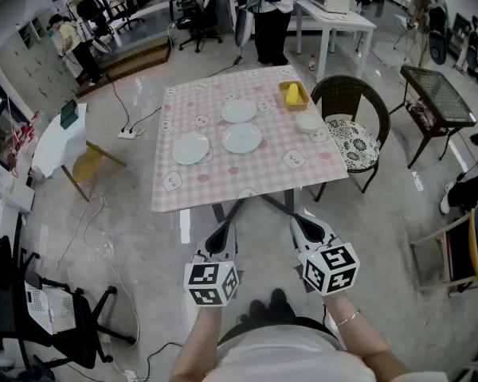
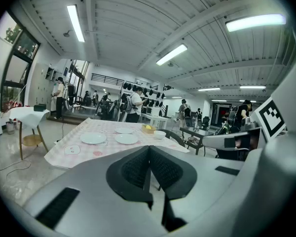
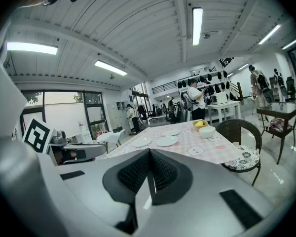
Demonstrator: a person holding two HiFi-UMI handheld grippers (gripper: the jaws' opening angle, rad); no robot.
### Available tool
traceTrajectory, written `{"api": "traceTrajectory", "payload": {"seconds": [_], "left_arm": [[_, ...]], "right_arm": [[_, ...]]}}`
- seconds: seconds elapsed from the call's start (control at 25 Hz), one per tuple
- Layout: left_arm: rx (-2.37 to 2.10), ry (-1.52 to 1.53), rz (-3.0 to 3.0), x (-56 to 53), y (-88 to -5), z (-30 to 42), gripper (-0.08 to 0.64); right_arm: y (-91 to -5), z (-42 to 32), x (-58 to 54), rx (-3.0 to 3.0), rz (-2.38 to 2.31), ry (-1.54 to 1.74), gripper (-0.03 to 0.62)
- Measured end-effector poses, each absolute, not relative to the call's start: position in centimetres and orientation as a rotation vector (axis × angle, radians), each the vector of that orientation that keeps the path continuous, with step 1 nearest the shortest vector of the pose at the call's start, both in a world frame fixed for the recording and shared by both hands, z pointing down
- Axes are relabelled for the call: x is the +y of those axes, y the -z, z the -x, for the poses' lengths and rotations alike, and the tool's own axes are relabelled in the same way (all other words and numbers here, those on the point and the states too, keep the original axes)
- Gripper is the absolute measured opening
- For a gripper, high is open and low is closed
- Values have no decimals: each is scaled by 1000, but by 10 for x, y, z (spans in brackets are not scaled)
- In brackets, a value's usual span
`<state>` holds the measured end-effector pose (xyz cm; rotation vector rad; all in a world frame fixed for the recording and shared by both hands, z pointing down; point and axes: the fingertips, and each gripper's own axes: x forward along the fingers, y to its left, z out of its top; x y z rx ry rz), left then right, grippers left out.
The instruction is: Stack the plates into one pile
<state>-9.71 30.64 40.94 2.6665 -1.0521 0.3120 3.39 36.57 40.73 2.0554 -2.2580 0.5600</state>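
**Three plates lie unstacked as both grippers hang shut short of the table**

A square table (image 1: 307, 169) under a pink checked cloth stands on a pale floor (image 1: 135, 205) in a busy workshop. A dark wicker chair (image 1: 373, 106) with a patterned cushion (image 1: 350, 140) is drawn up at its right side, and a black mesh side table (image 1: 436, 94) stands well apart beyond that. A person (image 1: 271, 18) in dark trousers stands just past the table's far edge, and cables (image 1: 103, 237) trail over the floor at left. On the cloth, a yellow tray (image 1: 293, 95) sits at the far right corner with a small white bowl (image 1: 308, 122) just beside it.

The three white plates lie singly, none resting on another: the near-left plate (image 1: 190, 148), the middle plate (image 1: 242, 138) close to its right, and the far plate (image 1: 239, 111) behind them (all three lie flat, near one another).

The left gripper (image 1: 221, 233) and the right gripper (image 1: 307, 223) are held side by side over the floor in front of the table's near edge. Each gripper view shows its ribbed pads pressed together with nothing between them. The plates lie well ahead of both sets of fingertips, across the near half of the cloth, with nothing in between.
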Motion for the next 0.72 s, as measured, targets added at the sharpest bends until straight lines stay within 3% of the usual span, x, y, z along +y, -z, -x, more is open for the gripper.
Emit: {"api": "traceTrajectory", "payload": {"seconds": [0.6, 0.72], "left_arm": [[-1152, -250, -2637, 299, -391, 84, 28], [-1164, -251, -2630, 300, -389, 82, 63]], "right_arm": [[-382, -70, 363, -2328, -2128, -511, 6], [-379, -78, 364, -2347, -2136, -542, 30]]}}
